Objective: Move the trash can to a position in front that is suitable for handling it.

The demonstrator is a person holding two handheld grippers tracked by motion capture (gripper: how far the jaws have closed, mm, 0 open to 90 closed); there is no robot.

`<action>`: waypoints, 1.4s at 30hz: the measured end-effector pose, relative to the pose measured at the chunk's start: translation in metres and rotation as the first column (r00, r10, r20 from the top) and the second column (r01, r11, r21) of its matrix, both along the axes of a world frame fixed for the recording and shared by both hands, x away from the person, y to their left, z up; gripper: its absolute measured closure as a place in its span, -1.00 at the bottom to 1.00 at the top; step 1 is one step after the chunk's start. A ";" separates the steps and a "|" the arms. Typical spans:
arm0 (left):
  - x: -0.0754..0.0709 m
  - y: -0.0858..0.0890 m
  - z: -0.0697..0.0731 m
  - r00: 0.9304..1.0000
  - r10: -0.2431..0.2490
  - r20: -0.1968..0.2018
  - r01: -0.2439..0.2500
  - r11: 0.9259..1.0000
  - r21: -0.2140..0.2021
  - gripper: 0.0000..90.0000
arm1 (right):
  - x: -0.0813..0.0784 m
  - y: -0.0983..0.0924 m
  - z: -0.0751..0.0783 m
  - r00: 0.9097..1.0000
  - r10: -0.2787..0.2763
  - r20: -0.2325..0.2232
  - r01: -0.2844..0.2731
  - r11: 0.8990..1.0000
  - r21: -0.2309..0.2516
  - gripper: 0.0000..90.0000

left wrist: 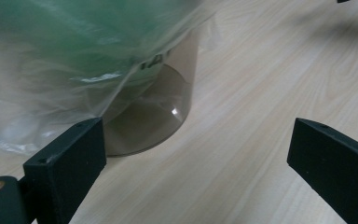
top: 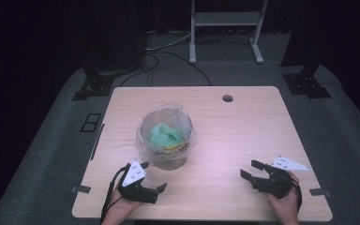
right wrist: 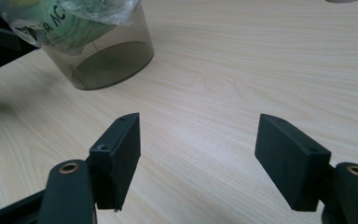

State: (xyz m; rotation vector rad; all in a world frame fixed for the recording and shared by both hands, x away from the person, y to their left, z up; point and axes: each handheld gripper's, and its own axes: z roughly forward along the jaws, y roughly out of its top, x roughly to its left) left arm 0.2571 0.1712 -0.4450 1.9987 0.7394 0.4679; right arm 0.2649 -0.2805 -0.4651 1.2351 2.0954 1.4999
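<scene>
A smoky see-through round bin (top: 165,140) stands on the wooden table (top: 243,122), left of centre. A clear plastic bag (top: 185,117) lines it and spills over the rim, with green crumpled material (top: 165,133) inside. My left gripper (top: 153,176) is open just in front of the bin, near the table's front edge. In the left gripper view the bin's base (left wrist: 154,112) and the hanging bag (left wrist: 51,70) sit close beyond the open left gripper (left wrist: 198,158). My right gripper (top: 250,168) is open at the front right; in its view the right gripper (right wrist: 200,154) holds nothing, with the bin (right wrist: 107,60) farther off.
A round cable hole (top: 227,98) sits near the table's far edge. On the grey floor behind stand a white frame's legs (top: 225,33), black stands (top: 93,82) and cables (top: 168,51). Bare tabletop lies between the two grippers.
</scene>
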 end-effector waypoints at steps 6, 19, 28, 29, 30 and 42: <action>0.006 -0.002 -0.001 1.000 0.003 0.002 -0.003 1.000 -0.004 -0.92 | 0.000 -0.001 0.000 1.000 -0.004 0.001 0.004 1.000 0.003 -0.32; 0.014 -0.009 -0.001 1.000 0.002 0.006 -0.002 1.000 -0.010 -0.92 | -0.001 -0.003 0.001 1.000 -0.010 0.005 0.010 1.000 0.004 -0.32; 0.016 -0.010 0.000 1.000 0.002 0.009 -0.002 1.000 -0.009 -0.92 | -0.001 -0.003 0.001 1.000 -0.009 0.007 0.009 1.000 0.003 -0.32; 0.016 -0.010 0.000 1.000 0.002 0.009 -0.002 1.000 -0.009 -0.92 | -0.001 -0.003 0.001 1.000 -0.009 0.007 0.009 1.000 0.004 -0.32; 0.016 -0.010 0.000 1.000 0.002 0.011 -0.002 1.000 -0.010 -0.92 | -0.001 -0.003 0.001 1.000 -0.009 0.007 0.009 1.000 0.005 -0.32; 0.021 -0.012 0.002 1.000 0.010 0.018 -0.010 1.000 -0.019 -0.92 | -0.002 -0.003 0.001 1.000 -0.009 0.005 0.009 1.000 0.006 -0.32</action>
